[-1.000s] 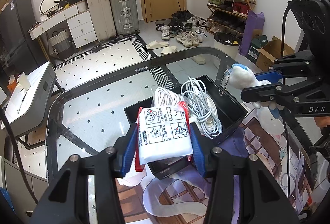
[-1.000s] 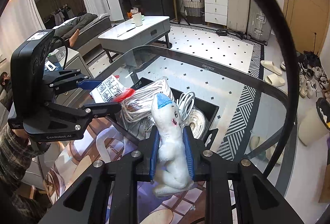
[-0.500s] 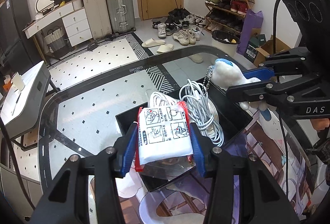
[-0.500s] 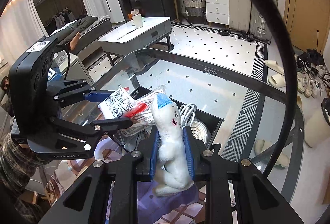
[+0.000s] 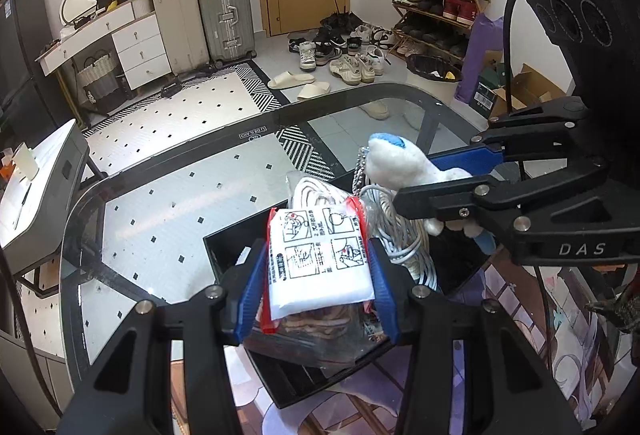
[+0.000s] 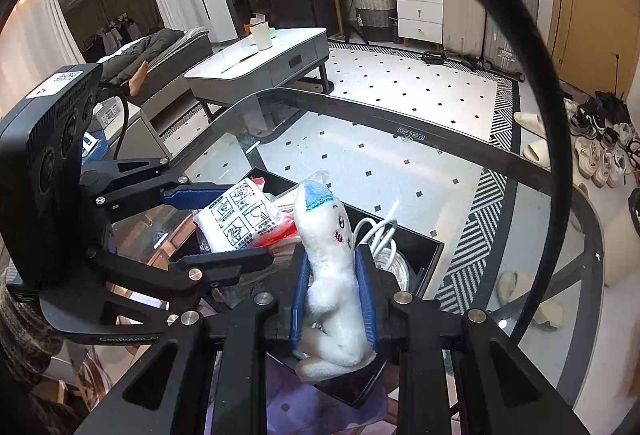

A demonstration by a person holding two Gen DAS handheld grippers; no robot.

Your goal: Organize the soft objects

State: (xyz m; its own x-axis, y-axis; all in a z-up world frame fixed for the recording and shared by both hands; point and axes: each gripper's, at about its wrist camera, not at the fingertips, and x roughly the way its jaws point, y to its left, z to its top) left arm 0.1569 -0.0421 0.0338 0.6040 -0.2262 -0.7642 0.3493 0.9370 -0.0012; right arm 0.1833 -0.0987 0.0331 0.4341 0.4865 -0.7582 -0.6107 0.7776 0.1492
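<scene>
Two hand-held grippers above a black box [image 5: 224,247] that stands on a glass table [image 5: 168,203]. The left gripper [image 5: 318,271] is clamped across the short sides of a white packet [image 5: 318,259] printed with instruction panels; the packet's long axis runs forward along the fingers, its far end raised above the box. The right gripper [image 6: 332,295] is closed on the waist of a white plush toy [image 6: 330,259] with a blue cap; the toy's long axis also follows the fingers, head forward and upward, feet hanging below the jaws, a bead chain [image 5: 360,171] dangling from its head. Both items hang over the box, which already holds coiled white cables [image 5: 400,235]. The step in hand appears to be placement into the box: each item is best lowered until it rests on the contents before release, one gripper at a time, keeping the chain clear of the cables.
</scene>
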